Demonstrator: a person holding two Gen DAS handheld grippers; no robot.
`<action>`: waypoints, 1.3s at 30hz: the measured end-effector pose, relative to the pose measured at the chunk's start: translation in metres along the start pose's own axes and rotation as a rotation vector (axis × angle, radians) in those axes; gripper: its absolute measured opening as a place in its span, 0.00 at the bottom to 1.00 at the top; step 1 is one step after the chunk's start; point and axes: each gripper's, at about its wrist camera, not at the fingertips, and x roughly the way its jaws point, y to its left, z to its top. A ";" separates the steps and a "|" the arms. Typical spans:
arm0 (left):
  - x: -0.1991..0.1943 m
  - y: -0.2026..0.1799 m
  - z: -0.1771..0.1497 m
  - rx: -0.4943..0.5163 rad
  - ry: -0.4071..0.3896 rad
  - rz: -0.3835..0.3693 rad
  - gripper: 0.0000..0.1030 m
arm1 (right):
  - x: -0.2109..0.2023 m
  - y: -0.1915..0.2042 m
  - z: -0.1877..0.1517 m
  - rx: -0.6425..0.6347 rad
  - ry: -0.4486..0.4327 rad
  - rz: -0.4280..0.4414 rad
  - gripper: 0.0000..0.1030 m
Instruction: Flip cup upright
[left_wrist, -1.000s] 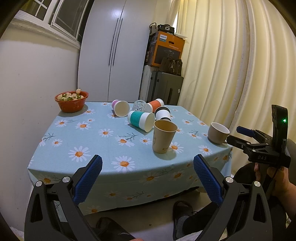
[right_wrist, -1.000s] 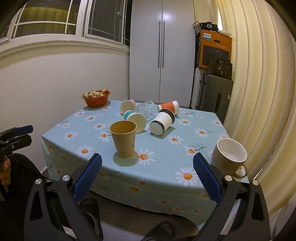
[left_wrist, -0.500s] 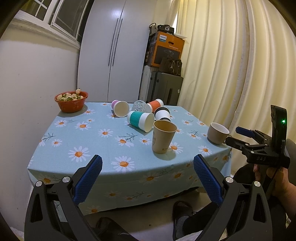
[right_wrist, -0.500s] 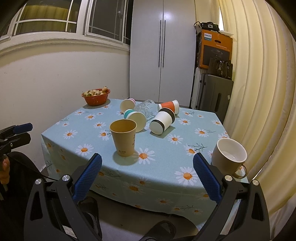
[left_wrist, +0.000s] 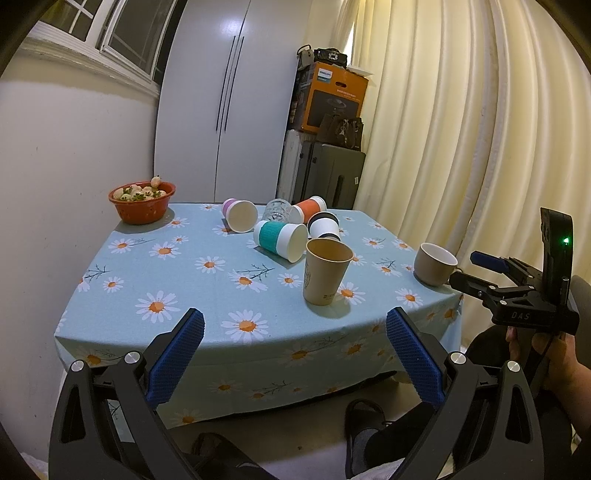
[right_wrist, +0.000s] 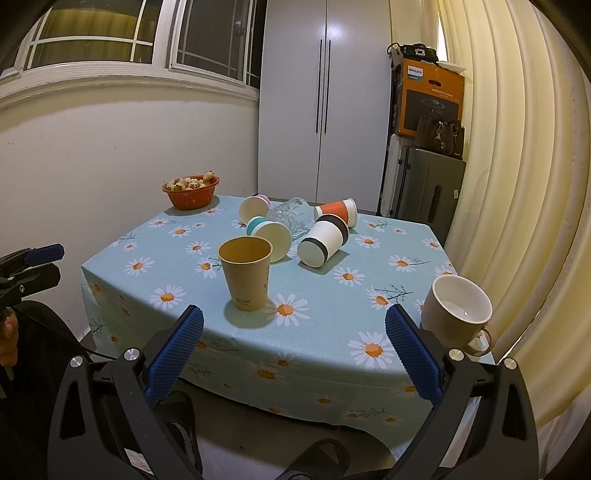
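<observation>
I am looking along two handheld grippers toward a table (left_wrist: 207, 332) covered in a light blue cloth printed with daisies. My left gripper (left_wrist: 294, 354) hangs in front of the near edge of the table, its blue-padded fingers (left_wrist: 177, 354) spread wide with nothing between them. My right gripper (right_wrist: 293, 352) is likewise held short of the table with its fingers spread wide and nothing in them; in the left view it appears at the far right, held in a hand (left_wrist: 554, 354), with a green light glowing on it.

On the cloth, a brown paper cup (left_wrist: 327, 271) stands upright near the front, mouth up. A beige mug (right_wrist: 456, 314) stands upright at the front right corner, its handle toward the table edge. Behind the brown cup lies a cluster of cups on their sides: a teal-banded cup (left_wrist: 282, 240) with its mouth toward me, a black-banded cup (right_wrist: 323, 240) beside it, a pink cup (left_wrist: 240, 215) farther back on the left, an orange-banded cup (left_wrist: 308, 206) farther back on the right, and a clear glass (right_wrist: 290, 214) lying between them. All of these sit well apart from both grippers.

An orange bowl (left_wrist: 142, 208) heaped with small pale fruit sits at the far left corner by the wall. Beyond the table stand a grey wardrobe (left_wrist: 225, 103), a dark suitcase (right_wrist: 428, 184) with an orange box (right_wrist: 432, 96) stacked above it, and cream curtains (left_wrist: 461, 110) on the right.
</observation>
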 end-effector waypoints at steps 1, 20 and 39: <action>0.000 0.000 0.000 0.000 0.000 0.001 0.93 | 0.000 -0.001 -0.001 0.001 0.000 0.001 0.95; 0.000 -0.001 0.000 0.001 0.000 0.000 0.93 | 0.001 0.000 0.000 -0.004 0.002 0.000 0.95; 0.000 0.000 0.000 0.002 0.002 0.008 0.93 | 0.000 -0.002 -0.001 -0.007 0.004 -0.001 0.95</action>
